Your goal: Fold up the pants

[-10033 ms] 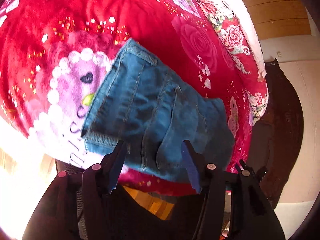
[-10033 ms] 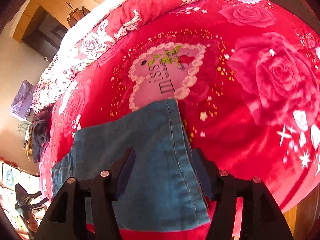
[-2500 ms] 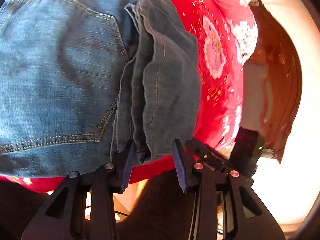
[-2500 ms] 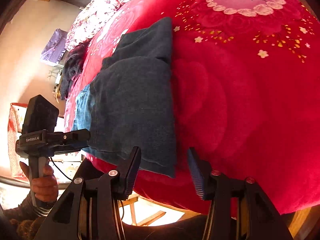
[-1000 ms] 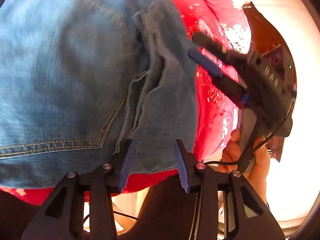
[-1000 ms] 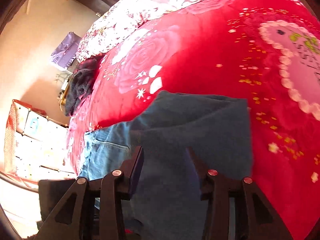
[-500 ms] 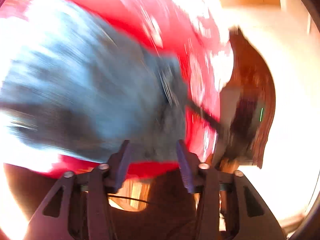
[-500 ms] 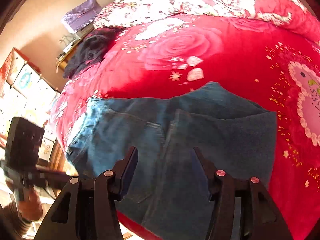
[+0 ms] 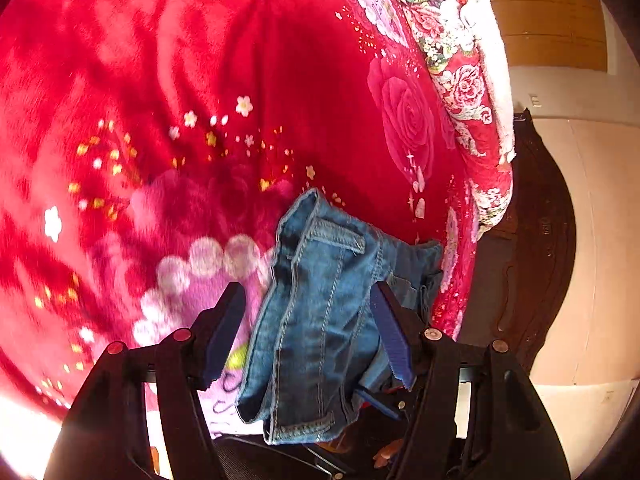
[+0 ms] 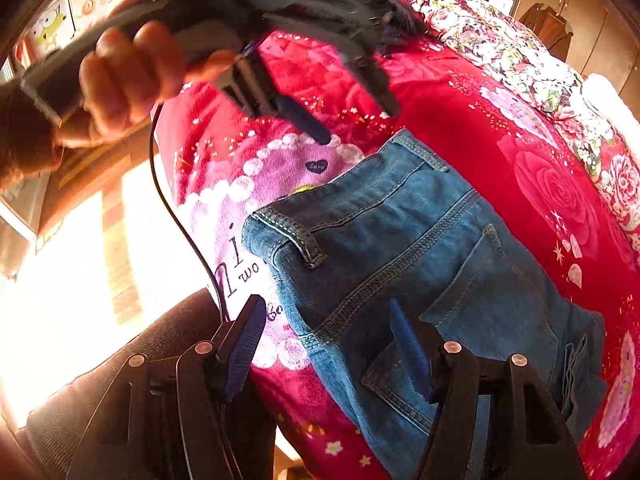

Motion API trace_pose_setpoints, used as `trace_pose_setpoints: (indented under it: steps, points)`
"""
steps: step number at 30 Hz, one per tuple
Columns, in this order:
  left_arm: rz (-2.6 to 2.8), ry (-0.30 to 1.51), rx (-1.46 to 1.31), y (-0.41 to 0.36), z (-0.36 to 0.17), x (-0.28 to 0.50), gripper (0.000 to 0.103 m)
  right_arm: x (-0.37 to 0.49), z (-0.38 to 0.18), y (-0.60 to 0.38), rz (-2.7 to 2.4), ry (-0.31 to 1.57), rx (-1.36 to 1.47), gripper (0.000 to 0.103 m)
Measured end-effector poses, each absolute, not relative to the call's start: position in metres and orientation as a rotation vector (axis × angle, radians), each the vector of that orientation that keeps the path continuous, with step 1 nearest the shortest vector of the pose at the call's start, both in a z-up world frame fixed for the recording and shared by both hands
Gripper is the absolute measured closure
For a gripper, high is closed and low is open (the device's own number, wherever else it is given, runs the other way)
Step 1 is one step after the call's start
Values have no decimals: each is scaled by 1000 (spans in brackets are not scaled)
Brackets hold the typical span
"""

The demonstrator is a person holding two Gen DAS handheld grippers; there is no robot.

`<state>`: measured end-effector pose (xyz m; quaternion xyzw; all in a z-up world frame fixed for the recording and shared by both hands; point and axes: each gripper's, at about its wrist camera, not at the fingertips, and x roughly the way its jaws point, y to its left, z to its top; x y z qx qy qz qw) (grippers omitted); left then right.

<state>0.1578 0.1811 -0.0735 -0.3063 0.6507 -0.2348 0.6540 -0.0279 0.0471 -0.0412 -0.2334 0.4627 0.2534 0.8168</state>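
Pants [image 10: 420,248], blue denim, lie folded on the bed's red rose-print blanket [image 10: 460,120], close to the bed's near edge, with the waistband end reaching onto the blanket's pink heart motif [image 10: 256,184]. In the right wrist view a belt loop [image 10: 302,240] and a back pocket [image 10: 492,300] face up, and stacked fabric edges show at the far right of the folded bundle.

The right claw [image 10: 328,344] hangs released over the waistband end, jaws spread; one blue pad sits above the pink motif beside the denim and the other above the pocket area. Whether either pad touches the cloth cannot be told.

The left claw [image 9: 308,332] is also released, jaws wide apart, with the pants [image 9: 324,312] showing between them; the denim is not pinched. In the right wrist view the left claw [image 10: 304,116] is blurred above the heart motif, gripped by the person's hand [image 10: 128,68], clear of the pants. A black cable [image 10: 176,216] trails from it past the bed's edge.

A floral quilt [image 10: 500,48] runs along the bed's far edge.
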Motion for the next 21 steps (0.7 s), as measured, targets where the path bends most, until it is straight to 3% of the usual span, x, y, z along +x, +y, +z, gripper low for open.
trace_pose_setpoints:
  steps: [7,10,13,14,15,16,18,21]
  points:
    - [-537,1579,-578,150,-89,202,37,-41,-72,75,484,953,-722,28]
    - [-568,1608,-488,131,-92,203,21,-40,-83,84,464,939,-793,27]
    - [-645,1597,-461,120,-83,197,22,-34,-85,87,478,921,-821,28]
    - [-674,1585,-476,117,-79,195,35,-31,-83,87,490,922,-819,40]
    - [-695,1570,-470,114,-74,193,67,-25,-81,86,509,929,-802,53]
    - [-699,1546,-434,111,-68,190,89,-20,-76,85,524,945,-774,60]
    - [-692,1496,-387,107,-56,184,90,-11,-64,79,534,952,-708,82]
    - [-705,1443,-371,101,-38,176,90,-3,-43,59,541,952,-567,89]
